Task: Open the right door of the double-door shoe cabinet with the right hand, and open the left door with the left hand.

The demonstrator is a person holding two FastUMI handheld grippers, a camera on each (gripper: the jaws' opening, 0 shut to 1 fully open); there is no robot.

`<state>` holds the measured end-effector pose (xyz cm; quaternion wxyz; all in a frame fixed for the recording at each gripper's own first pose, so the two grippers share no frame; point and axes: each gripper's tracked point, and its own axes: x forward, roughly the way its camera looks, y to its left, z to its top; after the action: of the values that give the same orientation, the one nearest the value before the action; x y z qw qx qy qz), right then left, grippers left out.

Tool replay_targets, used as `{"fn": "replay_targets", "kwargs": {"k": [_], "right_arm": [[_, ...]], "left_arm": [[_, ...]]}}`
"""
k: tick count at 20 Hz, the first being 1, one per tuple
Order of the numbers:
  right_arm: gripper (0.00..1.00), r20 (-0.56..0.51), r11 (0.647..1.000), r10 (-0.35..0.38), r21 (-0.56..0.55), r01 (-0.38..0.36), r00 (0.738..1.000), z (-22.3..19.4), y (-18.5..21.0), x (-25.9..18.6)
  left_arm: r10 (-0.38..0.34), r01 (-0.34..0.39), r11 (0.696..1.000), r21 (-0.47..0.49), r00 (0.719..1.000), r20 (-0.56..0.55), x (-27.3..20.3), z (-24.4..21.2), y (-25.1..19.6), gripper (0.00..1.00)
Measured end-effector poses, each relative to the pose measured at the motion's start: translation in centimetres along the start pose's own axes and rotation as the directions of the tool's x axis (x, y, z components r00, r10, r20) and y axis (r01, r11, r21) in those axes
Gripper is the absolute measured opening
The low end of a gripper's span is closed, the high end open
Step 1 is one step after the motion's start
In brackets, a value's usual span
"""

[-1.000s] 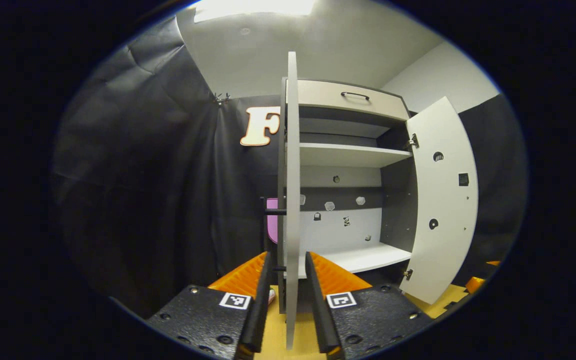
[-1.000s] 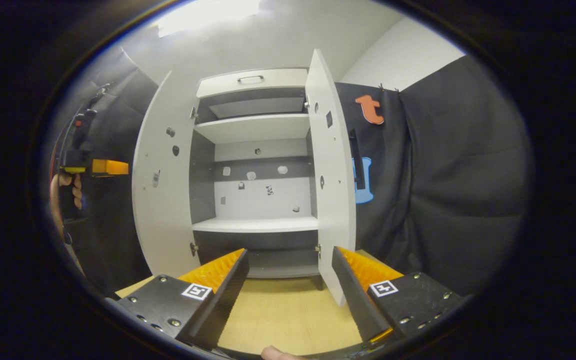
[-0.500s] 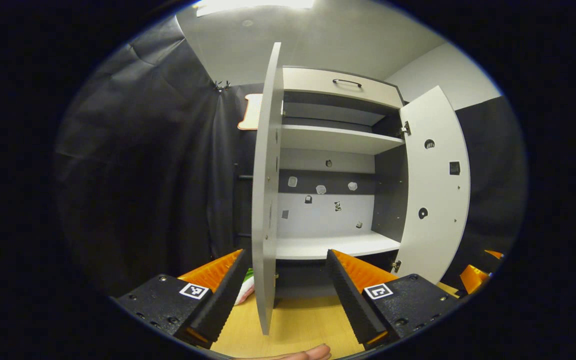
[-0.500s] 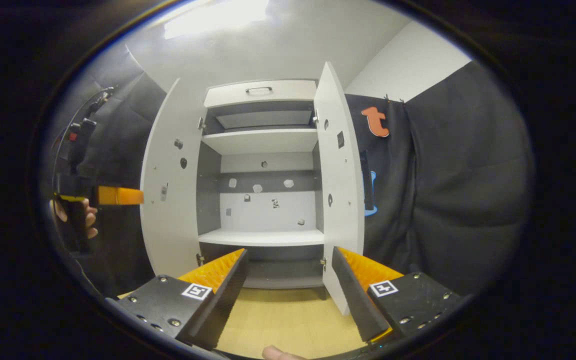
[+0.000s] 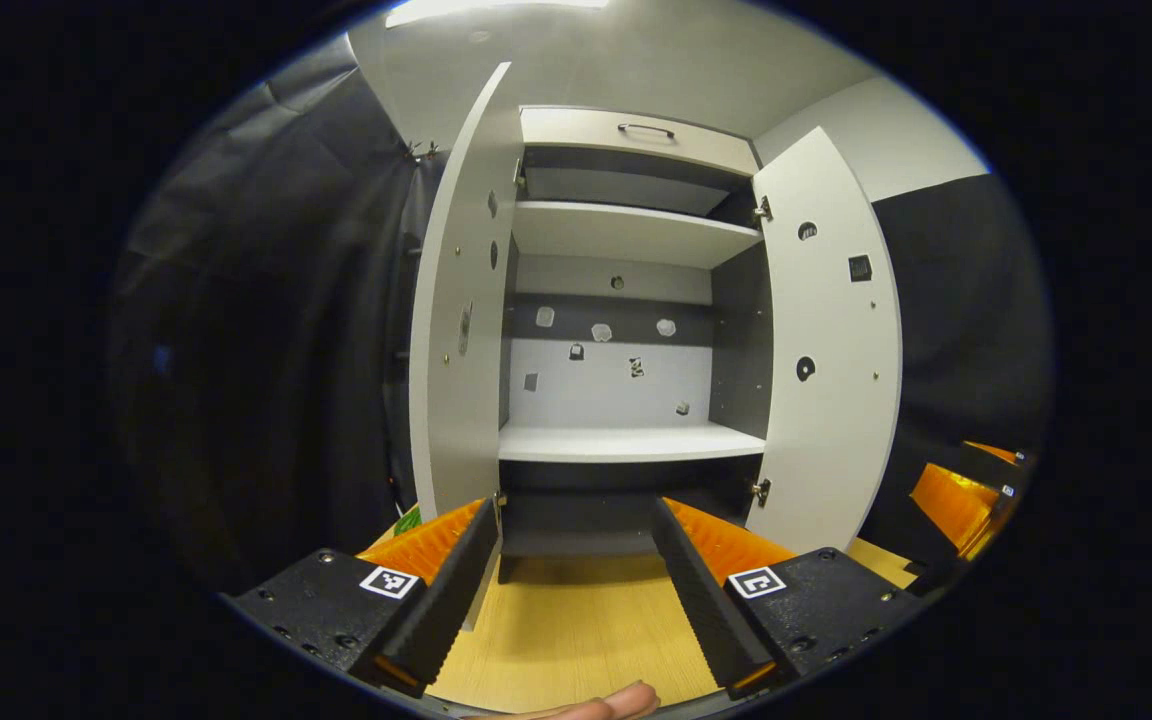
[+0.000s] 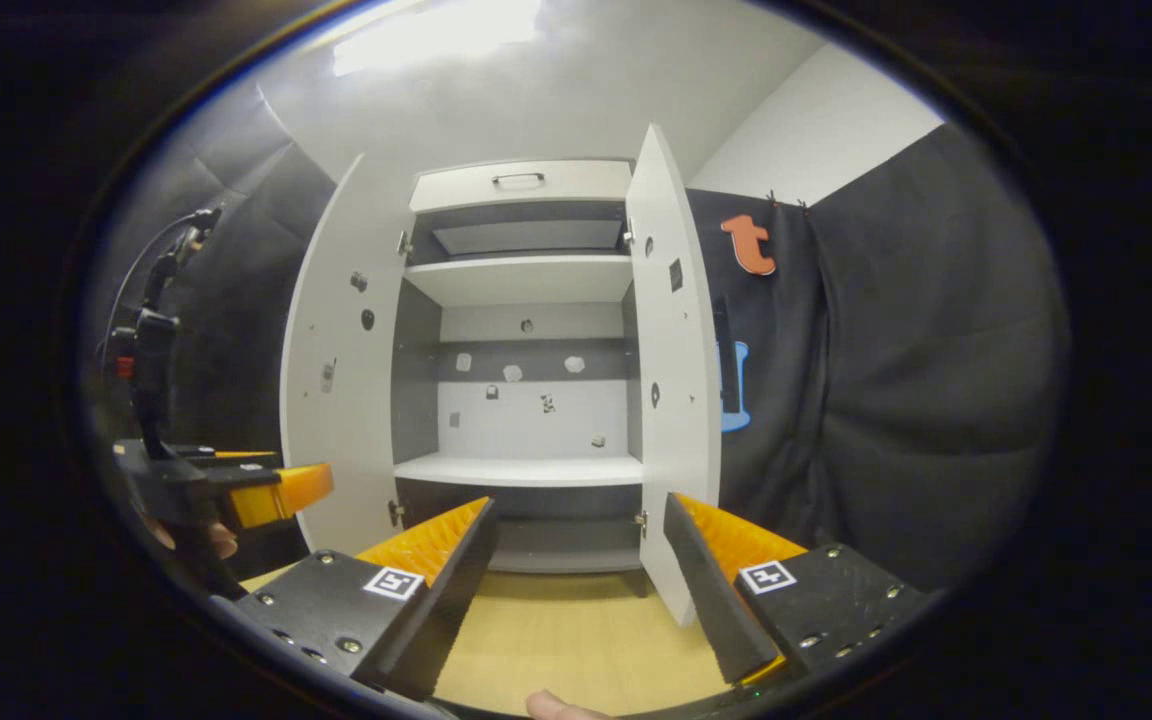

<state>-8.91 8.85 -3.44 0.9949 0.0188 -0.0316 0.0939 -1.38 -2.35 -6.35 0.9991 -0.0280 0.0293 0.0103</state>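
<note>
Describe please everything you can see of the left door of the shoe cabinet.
The left door is a tall, flat panel, pale grey-white, looking like laminated board. It stands swung wide open on hinges at the shoe cabinet, its inner face showing small dark round holes and fittings. In the right gripper view its lower edge hangs just above the wooden floor. Neither gripper touches it.

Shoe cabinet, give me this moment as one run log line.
left door: open | right door: open | left gripper: jaws open, holding nothing | right gripper: jaws open, holding nothing | shelves: bare
</note>
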Motion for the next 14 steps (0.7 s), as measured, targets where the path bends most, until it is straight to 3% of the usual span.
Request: {"fn": "replay_targets", "kwargs": {"k": [3,5,14], "right_arm": [[0.99,-0.028,1.000,-0.004,0.001,0.004,1.000,-1.4,-0.2,0.3],[0.96,-0.039,1.000,-0.001,-0.003,0.001,0.999,-1.9,-0.2,0.5],[0.99,-0.033,1.000,0.005,0.008,-0.005,0.999,-2.0,0.1,0.9]], "left_arm": [[0.002,-0.002,1.000,0.011,1.000,-0.018,-0.4,-1.2,-0.2,0.96],[0.018,-0.018,1.000,0.020,1.000,-0.005,-0.4,-0.5,0.0,0.96],[0.016,-0.015,1.000,-0.011,1.000,0.023,-1.4,1.3,0.5,0.94]]}}
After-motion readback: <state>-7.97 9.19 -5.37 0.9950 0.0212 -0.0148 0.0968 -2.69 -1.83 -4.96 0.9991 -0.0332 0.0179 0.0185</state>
